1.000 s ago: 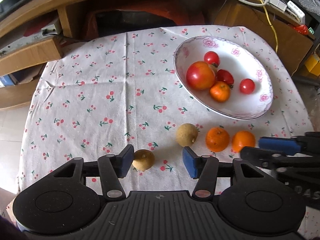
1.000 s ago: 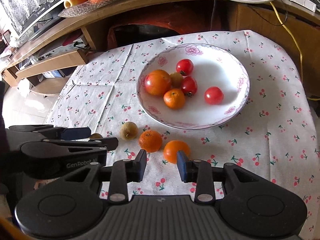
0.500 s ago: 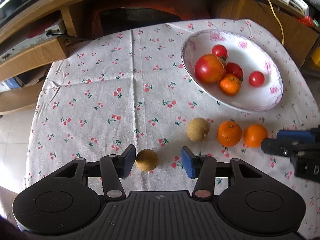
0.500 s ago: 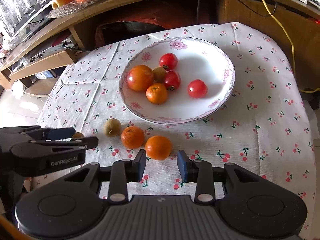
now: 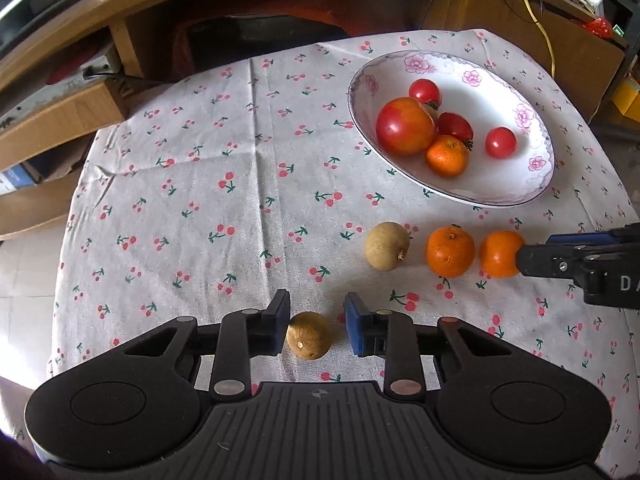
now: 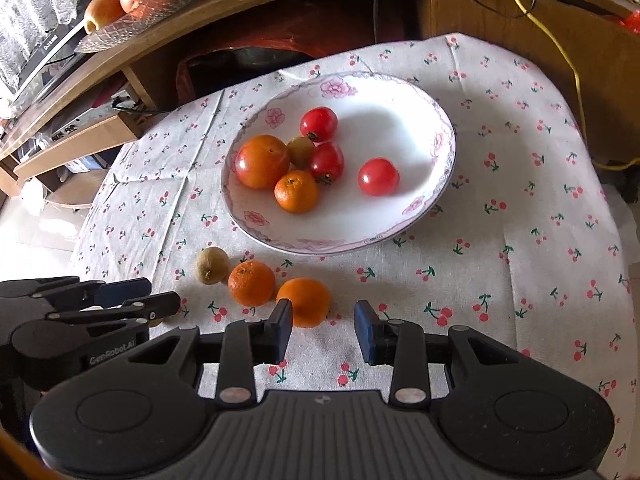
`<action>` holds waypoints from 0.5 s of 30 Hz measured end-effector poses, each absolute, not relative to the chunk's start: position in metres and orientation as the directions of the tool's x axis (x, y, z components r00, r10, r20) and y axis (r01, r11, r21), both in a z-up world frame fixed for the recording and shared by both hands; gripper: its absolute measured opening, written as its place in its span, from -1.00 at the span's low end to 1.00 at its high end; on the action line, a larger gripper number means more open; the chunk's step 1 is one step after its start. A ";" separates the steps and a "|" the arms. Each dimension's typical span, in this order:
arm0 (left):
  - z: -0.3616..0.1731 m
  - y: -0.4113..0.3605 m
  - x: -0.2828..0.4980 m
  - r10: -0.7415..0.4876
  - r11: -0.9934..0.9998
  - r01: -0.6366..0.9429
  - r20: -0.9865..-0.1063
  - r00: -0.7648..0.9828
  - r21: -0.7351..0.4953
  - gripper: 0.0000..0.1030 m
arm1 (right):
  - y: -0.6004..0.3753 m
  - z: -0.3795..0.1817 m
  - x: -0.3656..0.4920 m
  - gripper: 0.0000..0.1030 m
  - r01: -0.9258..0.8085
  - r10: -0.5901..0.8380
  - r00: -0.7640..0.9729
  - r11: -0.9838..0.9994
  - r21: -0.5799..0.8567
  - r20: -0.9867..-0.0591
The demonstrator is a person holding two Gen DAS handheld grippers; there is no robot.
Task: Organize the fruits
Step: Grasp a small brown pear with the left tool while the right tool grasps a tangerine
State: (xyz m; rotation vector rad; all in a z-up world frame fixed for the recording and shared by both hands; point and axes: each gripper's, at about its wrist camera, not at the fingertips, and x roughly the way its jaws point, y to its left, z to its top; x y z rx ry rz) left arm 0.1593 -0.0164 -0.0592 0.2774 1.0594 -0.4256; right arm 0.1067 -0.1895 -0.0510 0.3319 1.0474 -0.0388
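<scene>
Your left gripper is open around a brown fruit, touching neither pad. Your right gripper is open, an orange at its left pad. On the cloth: two oranges, two brown fruits. In the bowl: three tomatoes, one large red-orange fruit, one orange, one brown fruit. The second orange sits close beside your target.
</scene>
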 end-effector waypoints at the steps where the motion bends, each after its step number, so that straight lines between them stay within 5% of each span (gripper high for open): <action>1: -0.059 -0.016 0.160 -0.204 0.886 0.464 -0.885 0.418 0.015 -0.26 | -0.189 -0.052 0.108 -0.32 0.188 0.132 0.505 0.948 0.257 -0.853; 15: -0.065 -0.018 0.161 -0.216 0.878 0.478 -0.894 0.393 -0.002 -0.16 | -0.173 -0.068 0.125 -0.22 0.153 0.170 0.486 0.949 0.275 -0.857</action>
